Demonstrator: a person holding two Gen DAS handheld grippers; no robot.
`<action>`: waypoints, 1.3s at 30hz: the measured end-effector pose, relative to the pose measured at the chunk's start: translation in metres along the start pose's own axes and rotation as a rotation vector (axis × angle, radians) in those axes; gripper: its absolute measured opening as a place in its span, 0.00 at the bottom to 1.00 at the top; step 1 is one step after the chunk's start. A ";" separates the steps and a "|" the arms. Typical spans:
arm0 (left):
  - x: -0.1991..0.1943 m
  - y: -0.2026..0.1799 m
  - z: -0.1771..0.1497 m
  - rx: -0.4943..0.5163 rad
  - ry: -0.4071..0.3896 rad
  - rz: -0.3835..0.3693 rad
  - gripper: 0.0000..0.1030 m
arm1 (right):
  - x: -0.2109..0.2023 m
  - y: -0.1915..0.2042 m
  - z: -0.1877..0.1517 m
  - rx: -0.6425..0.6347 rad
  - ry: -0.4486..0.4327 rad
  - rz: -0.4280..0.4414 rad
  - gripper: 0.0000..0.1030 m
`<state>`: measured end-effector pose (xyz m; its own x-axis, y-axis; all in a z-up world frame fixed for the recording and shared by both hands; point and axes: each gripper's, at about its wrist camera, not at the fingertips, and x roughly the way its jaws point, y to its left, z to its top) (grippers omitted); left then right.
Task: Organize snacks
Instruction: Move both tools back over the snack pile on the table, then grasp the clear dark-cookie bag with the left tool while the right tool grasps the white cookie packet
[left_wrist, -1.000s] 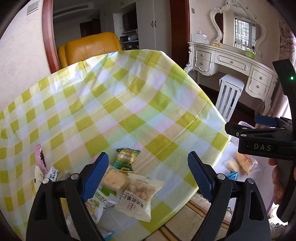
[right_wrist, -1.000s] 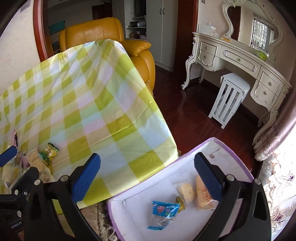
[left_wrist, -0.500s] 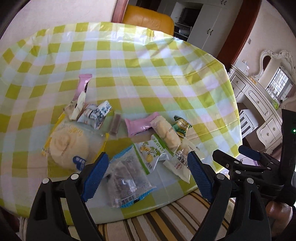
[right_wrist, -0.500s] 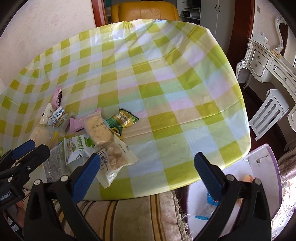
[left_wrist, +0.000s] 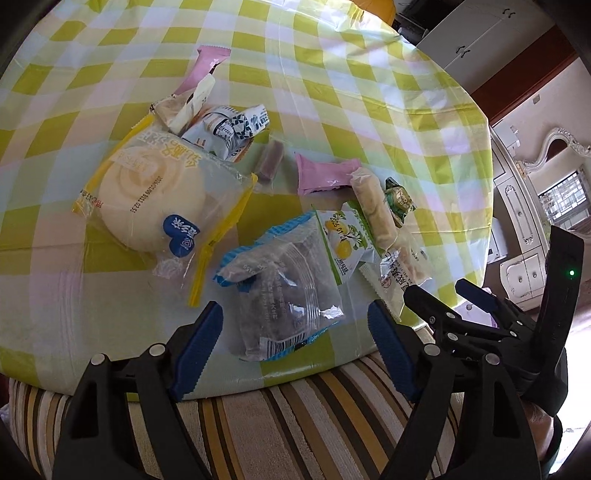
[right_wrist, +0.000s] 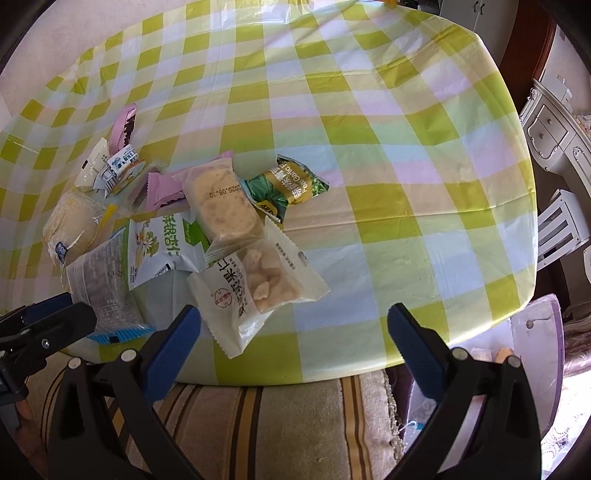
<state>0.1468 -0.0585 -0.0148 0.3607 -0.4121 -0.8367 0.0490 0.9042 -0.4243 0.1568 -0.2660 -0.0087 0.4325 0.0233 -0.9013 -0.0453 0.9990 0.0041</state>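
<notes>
Several snack packets lie near the front edge of a round table with a green-checked cloth (left_wrist: 332, 74). My left gripper (left_wrist: 295, 343) is open and empty, its fingers either side of a clear blue-edged packet (left_wrist: 280, 291) with dark contents. A large round bun packet (left_wrist: 155, 192) lies to its left. My right gripper (right_wrist: 291, 343) is open and empty, just in front of a white packet of pale chunks (right_wrist: 255, 280). A rice-cake packet (right_wrist: 221, 206), a green garlic-pea packet (right_wrist: 288, 184) and pink wrappers (right_wrist: 162, 188) lie behind it.
A purple-rimmed white box (right_wrist: 532, 332) stands on the floor right of the table, mostly hidden by the table edge. A striped rug (right_wrist: 277, 424) lies below. The right gripper shows at the right of the left wrist view (left_wrist: 480, 314). White dresser and stool at right.
Both grippers have swung left from the box and moved down toward the snack pile at the table's front edge. Both stayed open.
</notes>
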 end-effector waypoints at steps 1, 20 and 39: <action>0.002 0.001 0.002 -0.002 0.007 0.000 0.75 | 0.003 0.001 0.001 0.000 0.008 0.002 0.98; 0.020 -0.008 0.010 0.059 0.027 0.058 0.75 | 0.023 -0.045 0.006 0.026 0.084 -0.198 0.98; 0.018 -0.010 0.014 0.070 -0.025 0.103 0.47 | 0.035 -0.012 0.022 0.015 0.066 -0.090 0.79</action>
<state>0.1662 -0.0733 -0.0208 0.3901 -0.3142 -0.8655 0.0749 0.9477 -0.3103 0.1919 -0.2760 -0.0310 0.3741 -0.0685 -0.9249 0.0047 0.9974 -0.0720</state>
